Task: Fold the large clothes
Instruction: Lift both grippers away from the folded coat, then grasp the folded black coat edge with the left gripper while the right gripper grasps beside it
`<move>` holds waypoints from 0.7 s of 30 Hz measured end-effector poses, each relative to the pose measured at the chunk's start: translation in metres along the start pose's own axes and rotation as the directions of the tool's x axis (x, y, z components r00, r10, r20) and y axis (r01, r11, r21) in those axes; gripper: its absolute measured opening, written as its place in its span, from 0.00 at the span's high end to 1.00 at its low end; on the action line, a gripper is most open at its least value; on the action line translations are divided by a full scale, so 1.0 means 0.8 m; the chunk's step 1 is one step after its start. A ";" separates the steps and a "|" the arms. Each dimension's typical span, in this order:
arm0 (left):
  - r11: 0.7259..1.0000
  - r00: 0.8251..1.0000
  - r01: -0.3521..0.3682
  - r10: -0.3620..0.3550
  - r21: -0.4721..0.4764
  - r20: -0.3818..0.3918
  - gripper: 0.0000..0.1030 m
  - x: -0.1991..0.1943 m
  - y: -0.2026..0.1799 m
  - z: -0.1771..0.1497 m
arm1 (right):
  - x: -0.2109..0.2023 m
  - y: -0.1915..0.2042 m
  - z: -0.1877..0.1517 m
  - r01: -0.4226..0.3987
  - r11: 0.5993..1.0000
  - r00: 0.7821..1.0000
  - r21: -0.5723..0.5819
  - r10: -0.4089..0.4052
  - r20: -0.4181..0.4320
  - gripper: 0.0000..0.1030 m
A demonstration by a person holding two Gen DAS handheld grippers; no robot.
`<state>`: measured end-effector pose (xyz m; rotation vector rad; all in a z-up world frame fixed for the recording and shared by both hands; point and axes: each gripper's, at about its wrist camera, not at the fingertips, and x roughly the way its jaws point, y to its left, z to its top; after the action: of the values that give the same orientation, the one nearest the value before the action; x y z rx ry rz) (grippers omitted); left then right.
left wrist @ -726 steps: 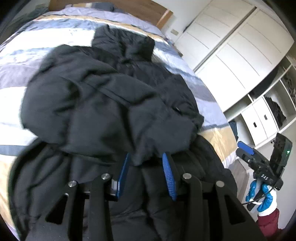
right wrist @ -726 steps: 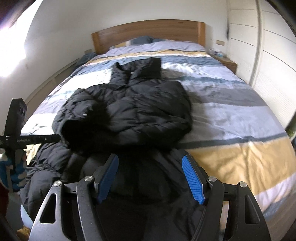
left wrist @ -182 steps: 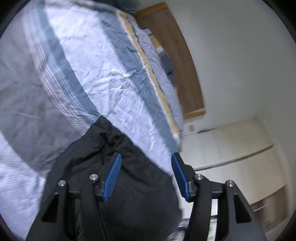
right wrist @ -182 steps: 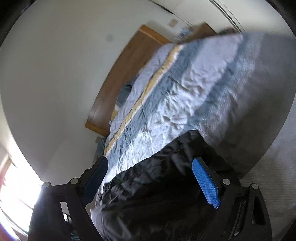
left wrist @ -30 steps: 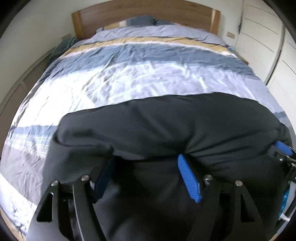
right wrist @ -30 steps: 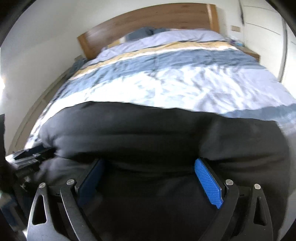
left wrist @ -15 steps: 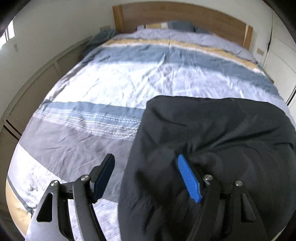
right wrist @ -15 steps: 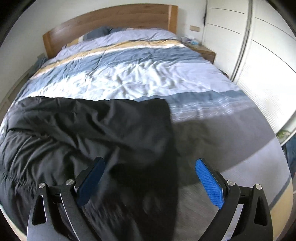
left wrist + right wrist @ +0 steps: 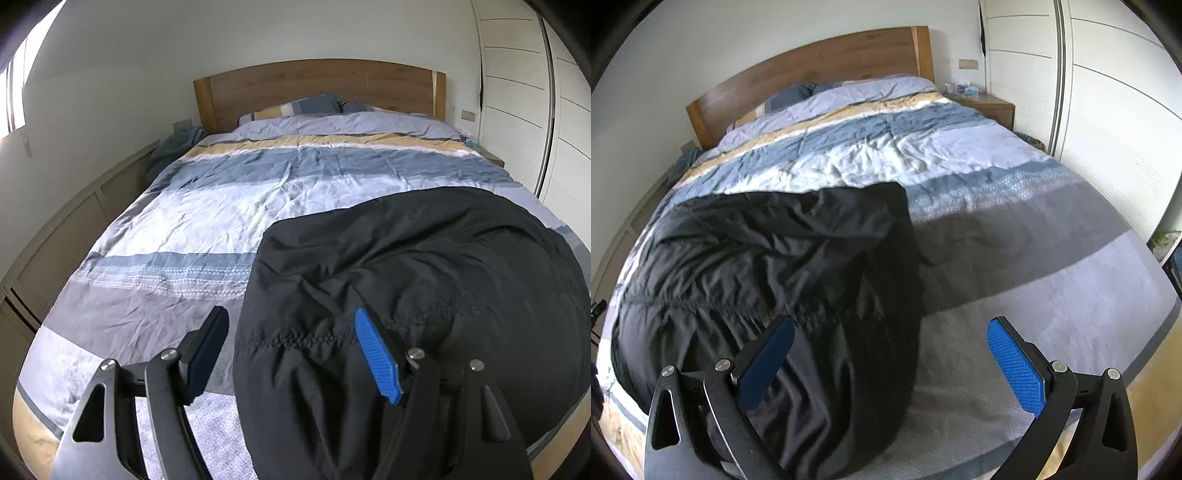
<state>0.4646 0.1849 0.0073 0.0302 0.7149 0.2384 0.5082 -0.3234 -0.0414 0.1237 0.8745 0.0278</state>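
Over on the left wrist view, the low panelled wall unit (image 9: pixel 74 229) runs along at nine o'clock, and beside it the striped duvet (image 9: pixel 221 206) stretches up to the wooden headboard (image 9: pixel 317 88) at twelve, pillows (image 9: pixel 306 107) tucked just under it. The left gripper (image 9: pixel 291 350) sits at six o'clock, jaws parted and released, nothing clamped; the black coat's left edge lies below and between its blue pads (image 9: pixel 376 358), but those pads are not pressing on it. The black coat (image 9: pixel 424 288) itself spreads from the centre out to four o'clock, flat on the near half of the bed, a stitched seam crossing it. Further right at two o'clock, the white wardrobe doors (image 9: pixel 524 110). Now the right wrist view: here the coat (image 9: pixel 775 280) fills the eight o'clock side, its right edge dropping straight down toward six. The right gripper (image 9: pixel 890 362) has just been opening its jaws and now stands spread wide and let go, one finger over the dark fabric, the other over bare grey duvet at five o'clock, no cloth pinched. At one o'clock a wooden nightstand (image 9: pixel 990 107) with small items on it stands beside the headboard.
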 end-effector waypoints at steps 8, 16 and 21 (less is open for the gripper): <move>0.999 0.999 0.034 -0.034 -0.024 -0.016 0.32 0.021 0.019 -0.010 | 0.032 -0.029 -0.011 -0.055 0.992 0.997 0.115 0.060 -0.039 0.00; 0.996 0.996 0.061 -0.065 -0.058 -0.065 0.32 0.056 0.033 -0.020 | 0.066 -0.031 -0.021 -0.109 0.982 0.989 0.156 0.122 -0.079 0.00; 0.970 0.975 0.156 -0.182 -0.185 -0.130 0.32 0.093 0.067 -0.029 | 0.090 -0.040 -0.026 -0.155 0.966 0.976 0.206 0.183 -0.120 0.00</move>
<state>0.4925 0.2527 -0.0521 -0.2165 0.8359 0.1393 0.5375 -0.3478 -0.1131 0.3848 1.0026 0.1117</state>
